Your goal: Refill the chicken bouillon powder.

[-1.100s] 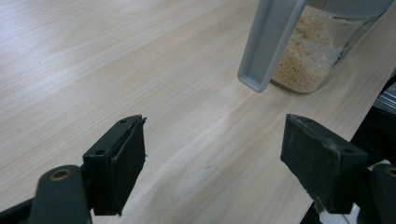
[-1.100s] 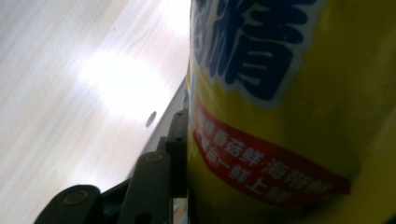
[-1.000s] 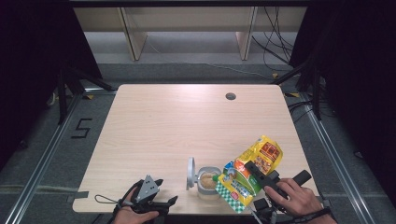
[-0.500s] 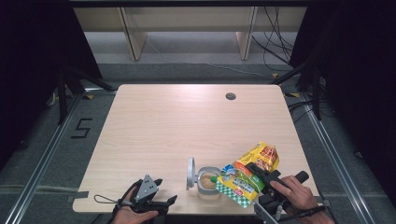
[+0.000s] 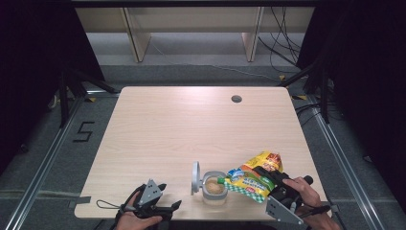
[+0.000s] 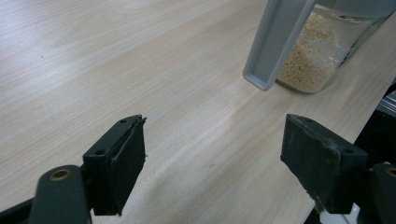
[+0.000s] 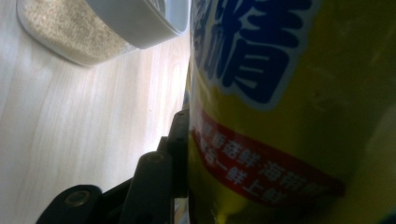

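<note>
- Your left gripper (image 5: pixel 165 207) sits at the near table edge in the high view, jaws spread, nothing between them. The left gripper view confirms it: both black pads wide apart over bare wood, w/ the jar ahead at upper right.
- Your right gripper (image 5: pixel 268 178) is at the near right edge, pinching the yellow seasoning pouch (image 5: pixel 253 175). In the right gripper view one black jaw presses flat against the pouch (image 7: pixel 289 116); the other jaw is hidden behind the pack.
- Pouch: yellow foil, blue characters on a white patch, red band w/ small print, green-and-white chequered strip along the lower edge in the high view. It's tilted, its low end over the jar's right rim; touching or not, can't tell.
- Clear jar (image 5: pixel 214 188) stands near the front edge, between your two hands, just beside the pouch. Holds pale granules, seen from above in the high view and through the wall in the left gripper view (image 6: pixel 322 51).
- Its grey-white flip lid (image 5: pixel 196 177) stands open on the jar's left side; close up (image 6: pixel 275 42) it's a flat frame-like flap.
- Jar top is cut off in both gripper views; small print on the pouch is too blurred to read.
- Farther off, the wooden table (image 5: pixel 191 129) has a round cable hole (image 5: pixel 236 99) near the far edge.
</note>
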